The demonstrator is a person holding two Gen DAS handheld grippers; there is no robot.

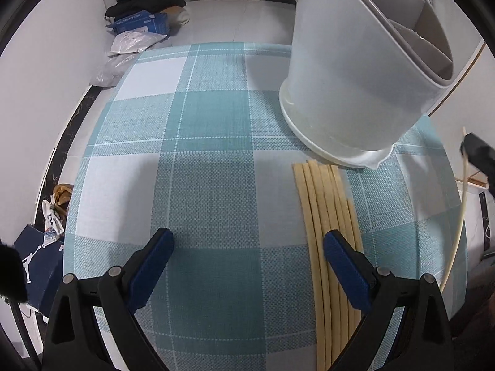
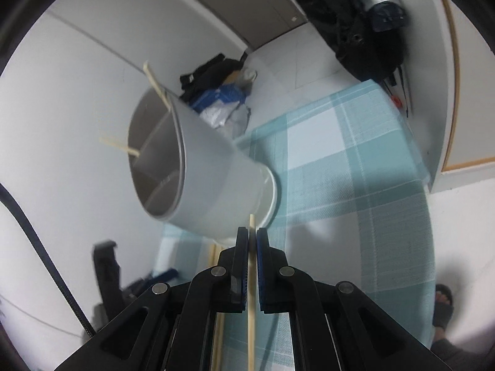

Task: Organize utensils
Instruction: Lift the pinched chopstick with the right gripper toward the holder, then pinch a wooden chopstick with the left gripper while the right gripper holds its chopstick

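Observation:
A grey divided utensil holder (image 1: 359, 71) stands on the teal checked tablecloth (image 1: 201, 160), at the far right. Several pale wooden chopsticks (image 1: 328, 225) lie side by side in front of it. My left gripper (image 1: 247, 247) is open and empty, low over the cloth, its right finger (image 1: 340, 256) over the chopsticks. In the right wrist view my right gripper (image 2: 252, 238) is shut on one chopstick (image 2: 251, 303), held in the air just short of the holder (image 2: 204, 173). Two chopsticks (image 2: 157, 88) stand in the holder. The held chopstick also shows in the left wrist view (image 1: 458, 216).
The cloth (image 2: 355, 167) covers a small table with floor on all sides. Black clothes, a blue box and plastic bags (image 1: 142, 27) lie on the floor beyond. A dark shoebox (image 1: 40, 262) sits at the left. A black bag (image 2: 365, 31) hangs behind.

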